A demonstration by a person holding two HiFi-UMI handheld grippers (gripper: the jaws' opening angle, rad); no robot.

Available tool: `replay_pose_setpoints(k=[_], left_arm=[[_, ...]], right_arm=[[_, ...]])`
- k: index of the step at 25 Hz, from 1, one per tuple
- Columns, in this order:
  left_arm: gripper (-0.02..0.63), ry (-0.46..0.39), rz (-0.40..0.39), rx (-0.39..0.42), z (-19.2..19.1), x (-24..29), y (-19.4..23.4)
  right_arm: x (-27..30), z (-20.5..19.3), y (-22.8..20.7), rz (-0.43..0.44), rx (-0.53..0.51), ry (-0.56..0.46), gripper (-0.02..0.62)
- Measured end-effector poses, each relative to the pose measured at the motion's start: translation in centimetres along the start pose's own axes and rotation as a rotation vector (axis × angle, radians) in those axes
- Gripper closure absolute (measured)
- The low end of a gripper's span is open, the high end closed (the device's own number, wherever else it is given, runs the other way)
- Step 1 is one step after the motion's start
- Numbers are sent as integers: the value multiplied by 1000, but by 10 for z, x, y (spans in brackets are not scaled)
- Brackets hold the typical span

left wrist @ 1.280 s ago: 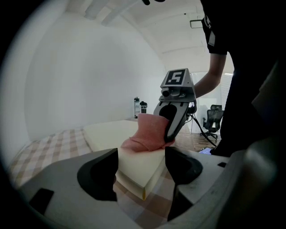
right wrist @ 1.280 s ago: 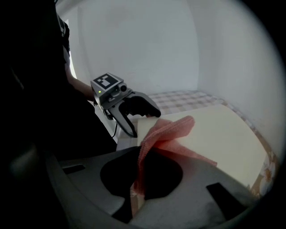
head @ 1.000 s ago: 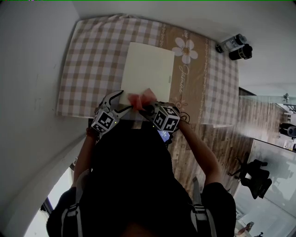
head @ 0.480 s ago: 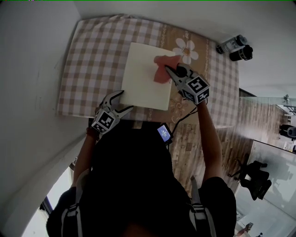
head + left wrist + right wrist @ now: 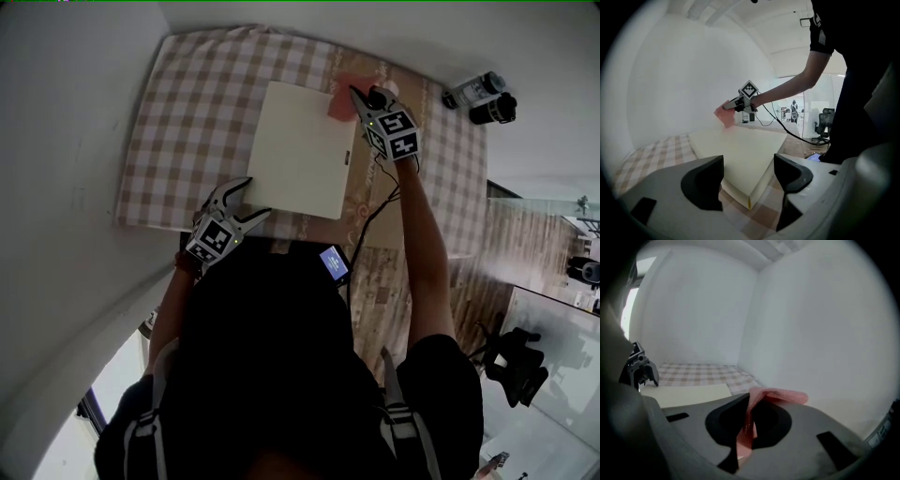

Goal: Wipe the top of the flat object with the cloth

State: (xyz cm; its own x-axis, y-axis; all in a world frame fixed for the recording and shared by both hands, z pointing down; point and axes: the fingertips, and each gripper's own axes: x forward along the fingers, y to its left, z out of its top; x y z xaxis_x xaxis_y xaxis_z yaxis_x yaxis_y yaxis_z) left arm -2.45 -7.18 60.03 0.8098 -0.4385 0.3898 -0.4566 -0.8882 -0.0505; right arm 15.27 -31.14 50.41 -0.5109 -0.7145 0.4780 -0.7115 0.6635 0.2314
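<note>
Cloth (image 5: 341, 97), pinched in right gripper (image 5: 357, 95), sits at the board's (image 5: 298, 150) far edge, apparently mid-wipe; next stroke should sweep back across. Left gripper (image 5: 251, 201) gapes wide, empty.

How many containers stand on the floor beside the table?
2. In the head view both are past the table's far right corner: a grey container and a black container close beside it. Others may be hidden behind the person.

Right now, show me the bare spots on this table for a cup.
Bare checked tablecloth lies left of the flat board, and along the table's right edge. Crowded: the board's far right corner, where the right gripper holds the cloth.
</note>
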Motion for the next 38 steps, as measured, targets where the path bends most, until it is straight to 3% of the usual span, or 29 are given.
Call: replay_pose_setpoints(k=[6, 12, 24, 38], left_arm=[[259, 5, 6, 1, 1, 2, -2], [259, 8, 1, -18, -6, 1, -3], [259, -4, -12, -3, -3, -4, -2], [256, -9, -23, -12, -5, 3, -1]], right_arm=[[18, -29, -7, -35, -6, 77, 586], [28, -59, 2, -8, 16, 140, 586], [52, -77, 14, 21, 19, 218, 584], [47, -88, 24, 74, 94, 206, 586]])
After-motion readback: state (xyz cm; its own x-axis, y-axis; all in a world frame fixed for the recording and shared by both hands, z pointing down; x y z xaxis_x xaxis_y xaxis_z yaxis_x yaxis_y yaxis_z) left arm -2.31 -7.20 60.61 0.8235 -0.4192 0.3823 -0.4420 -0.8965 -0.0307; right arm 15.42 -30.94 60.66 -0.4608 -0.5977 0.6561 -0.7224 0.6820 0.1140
